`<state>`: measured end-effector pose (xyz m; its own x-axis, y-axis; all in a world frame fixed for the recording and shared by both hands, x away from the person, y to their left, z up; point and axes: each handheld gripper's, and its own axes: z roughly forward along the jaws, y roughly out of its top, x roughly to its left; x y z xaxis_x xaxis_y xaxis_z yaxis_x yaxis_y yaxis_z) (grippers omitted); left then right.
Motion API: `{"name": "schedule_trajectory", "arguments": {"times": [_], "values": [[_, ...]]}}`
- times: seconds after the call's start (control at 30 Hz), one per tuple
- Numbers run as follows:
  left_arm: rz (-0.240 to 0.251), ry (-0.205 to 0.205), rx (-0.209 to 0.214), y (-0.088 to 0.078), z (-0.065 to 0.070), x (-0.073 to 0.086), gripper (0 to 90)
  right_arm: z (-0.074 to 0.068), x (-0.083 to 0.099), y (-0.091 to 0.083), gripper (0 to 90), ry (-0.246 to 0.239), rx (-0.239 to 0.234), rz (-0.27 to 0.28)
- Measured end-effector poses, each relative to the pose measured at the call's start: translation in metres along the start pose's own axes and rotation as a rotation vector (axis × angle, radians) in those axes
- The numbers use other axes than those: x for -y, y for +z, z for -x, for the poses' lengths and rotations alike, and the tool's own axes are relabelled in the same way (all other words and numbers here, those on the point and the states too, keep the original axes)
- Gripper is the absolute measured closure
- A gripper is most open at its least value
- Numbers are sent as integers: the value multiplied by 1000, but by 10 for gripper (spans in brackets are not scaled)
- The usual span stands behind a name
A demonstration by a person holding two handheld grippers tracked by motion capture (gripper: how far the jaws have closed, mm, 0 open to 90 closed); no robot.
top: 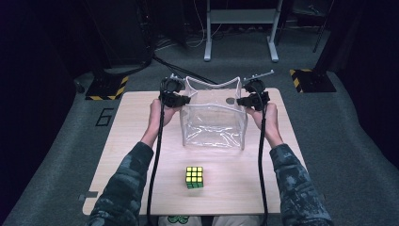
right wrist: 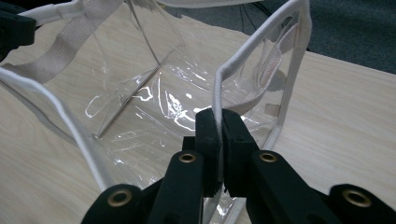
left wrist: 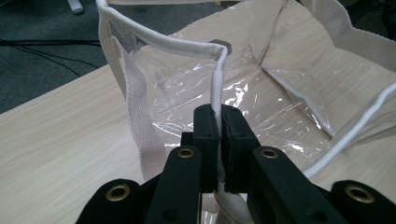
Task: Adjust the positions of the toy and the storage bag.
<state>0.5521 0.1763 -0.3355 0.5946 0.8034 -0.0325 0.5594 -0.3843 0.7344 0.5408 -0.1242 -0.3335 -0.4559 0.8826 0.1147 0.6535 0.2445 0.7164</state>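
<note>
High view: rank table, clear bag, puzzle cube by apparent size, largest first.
1. table, by far the largest.
2. clear bag, standing open at the far middle of the table.
3. puzzle cube, smallest even though it sits nearer the camera than the bag.

Both grippers, left (top: 182,100) and right (top: 241,100), clamp clear bag (top: 214,123) rim; cube (top: 195,177) nearer person.

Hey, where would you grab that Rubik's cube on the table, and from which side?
Take the cube by two opposite side faces, coming straight down from above. It sits flat on the table with open wood all round, so its upright faces are free for two jaws. Both grippers, left and right, are shut on the clear bag's white rim, so one would probably have to let go first.
</note>
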Motion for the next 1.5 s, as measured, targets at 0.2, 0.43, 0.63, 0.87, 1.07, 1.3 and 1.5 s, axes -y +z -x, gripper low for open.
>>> {"name": "schedule_trajectory", "arguments": {"times": [0.2, 0.43, 0.63, 0.87, 1.07, 1.3, 1.5], "values": [[11, -20, -16, -9, -6, 10, 858, -5, -2, 4, 869, -23, -2, 7], [13, -33, -25, -17, -14, 17, 857, -12, -8, 9, 869, -35, -1, 8], [21, -45, -25, -23, -20, 23, 857, -19, -11, 13, 870, -49, -17, 6], [23, -52, -33, -28, -25, 27, 856, -26, -12, 17, 870, -56, -36, -2], [18, -55, -35, -32, -28, 31, 856, -30, -13, 19, 869, -60, -40, 3], [19, -58, -35, -34, -28, 32, 855, -31, -12, 20, 869, -57, -51, -2], [15, -61, -36, -34, -26, 32, 848, -32, -11, 20, 868, -66, -59, -7]]}}
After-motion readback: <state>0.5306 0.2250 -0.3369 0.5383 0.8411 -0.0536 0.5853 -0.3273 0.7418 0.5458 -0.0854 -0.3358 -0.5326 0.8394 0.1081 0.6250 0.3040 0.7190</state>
